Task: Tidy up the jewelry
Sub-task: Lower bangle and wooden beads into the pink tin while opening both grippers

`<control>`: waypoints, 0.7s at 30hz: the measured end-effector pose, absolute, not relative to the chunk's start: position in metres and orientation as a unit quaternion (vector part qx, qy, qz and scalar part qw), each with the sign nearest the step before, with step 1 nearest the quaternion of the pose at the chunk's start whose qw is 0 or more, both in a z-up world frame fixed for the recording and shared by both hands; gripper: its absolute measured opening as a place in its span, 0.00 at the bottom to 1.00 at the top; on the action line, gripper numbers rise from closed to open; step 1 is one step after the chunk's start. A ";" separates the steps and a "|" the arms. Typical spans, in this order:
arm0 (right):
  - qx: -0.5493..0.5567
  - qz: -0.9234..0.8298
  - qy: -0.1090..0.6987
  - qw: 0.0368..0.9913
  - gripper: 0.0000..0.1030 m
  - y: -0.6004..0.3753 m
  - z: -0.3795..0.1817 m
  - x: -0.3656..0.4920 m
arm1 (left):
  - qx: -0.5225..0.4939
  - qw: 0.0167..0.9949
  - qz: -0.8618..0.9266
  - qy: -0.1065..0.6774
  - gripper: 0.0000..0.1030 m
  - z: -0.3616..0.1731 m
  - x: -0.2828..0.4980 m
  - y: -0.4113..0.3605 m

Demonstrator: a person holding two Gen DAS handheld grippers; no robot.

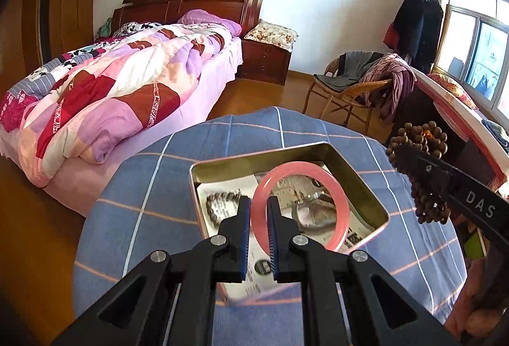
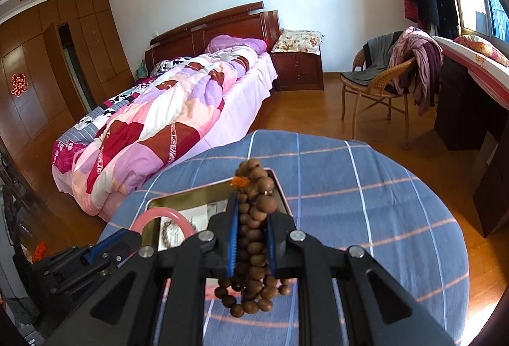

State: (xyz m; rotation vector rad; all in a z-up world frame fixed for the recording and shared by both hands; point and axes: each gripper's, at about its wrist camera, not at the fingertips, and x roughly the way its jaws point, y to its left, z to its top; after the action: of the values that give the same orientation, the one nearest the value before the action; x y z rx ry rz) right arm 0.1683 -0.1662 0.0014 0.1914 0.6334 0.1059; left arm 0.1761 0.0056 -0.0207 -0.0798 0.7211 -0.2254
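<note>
Above the open rectangular metal tin (image 1: 203, 174), the left hand-held gripper (image 1: 258, 212) is clamping a rigid, likely brittle pink bangle (image 1: 337, 190) by its rim; the right hand-held gripper (image 2: 251, 237) is pinching a limp brown wooden bead strand (image 2: 254, 237).

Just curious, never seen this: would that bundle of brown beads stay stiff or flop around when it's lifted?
Probably floppy: the brown beads hang in loose loops below the right gripper. The round beads could slip or swing, though the pads clamp several strands together.

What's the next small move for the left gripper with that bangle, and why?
Probably lower the left gripper toward the open tin and release there. It is shut on the pink bangle, which hangs above the tin's paper-lined floor, where a bead bracelet already lies.
</note>
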 end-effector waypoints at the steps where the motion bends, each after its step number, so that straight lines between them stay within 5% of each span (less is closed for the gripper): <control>1: 0.094 0.052 0.313 0.943 0.17 -0.166 0.000 0.173 | -0.039 0.928 -0.110 0.353 0.09 -0.022 0.180 0.005; 21: 0.059 0.055 0.403 0.912 0.17 -0.158 -0.057 0.241 | -0.016 0.906 -0.085 0.413 0.09 -0.061 0.245 -0.020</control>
State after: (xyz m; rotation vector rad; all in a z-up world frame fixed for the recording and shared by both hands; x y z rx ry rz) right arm 0.2410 -0.1581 -0.0569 0.1218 0.8304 0.1140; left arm 0.2453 -0.0201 -0.0613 -0.0335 0.8538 -0.1751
